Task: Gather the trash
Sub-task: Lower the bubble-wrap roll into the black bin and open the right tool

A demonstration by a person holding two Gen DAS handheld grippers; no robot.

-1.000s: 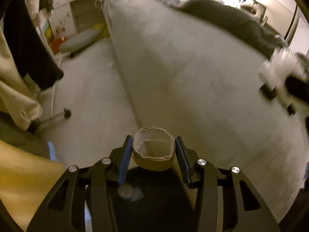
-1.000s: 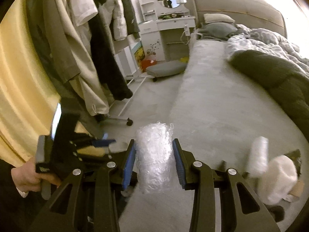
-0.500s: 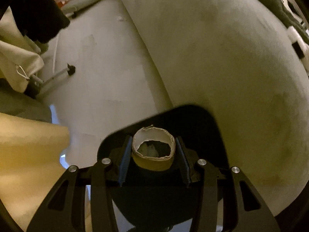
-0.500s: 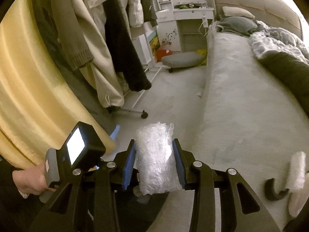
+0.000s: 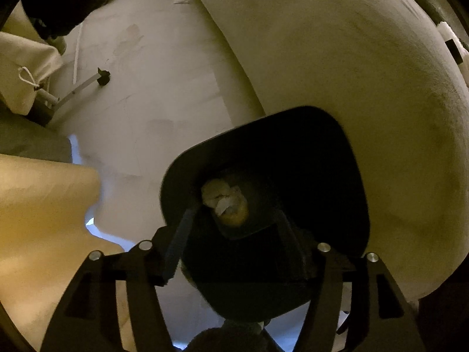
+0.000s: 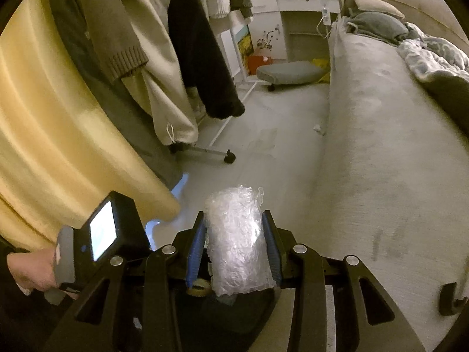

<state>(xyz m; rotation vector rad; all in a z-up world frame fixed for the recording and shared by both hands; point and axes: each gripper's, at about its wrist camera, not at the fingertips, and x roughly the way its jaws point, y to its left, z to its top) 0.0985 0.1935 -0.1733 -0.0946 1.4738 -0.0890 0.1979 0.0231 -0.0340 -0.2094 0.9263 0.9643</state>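
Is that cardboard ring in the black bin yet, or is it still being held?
In the bin. The cardboard ring lies inside the black bin, below the left gripper, whose jaws have just opened.

the floor [image 6: 278,152] carried a black bin [image 5: 337,152] against the bed [image 6: 381,152]; a scrap [image 6: 318,129] lay further along the bed.

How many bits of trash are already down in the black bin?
2 that I can see: a cardboard ring and crumpled white paper, touching at the bottom of the black bin. More may hide in the dark.
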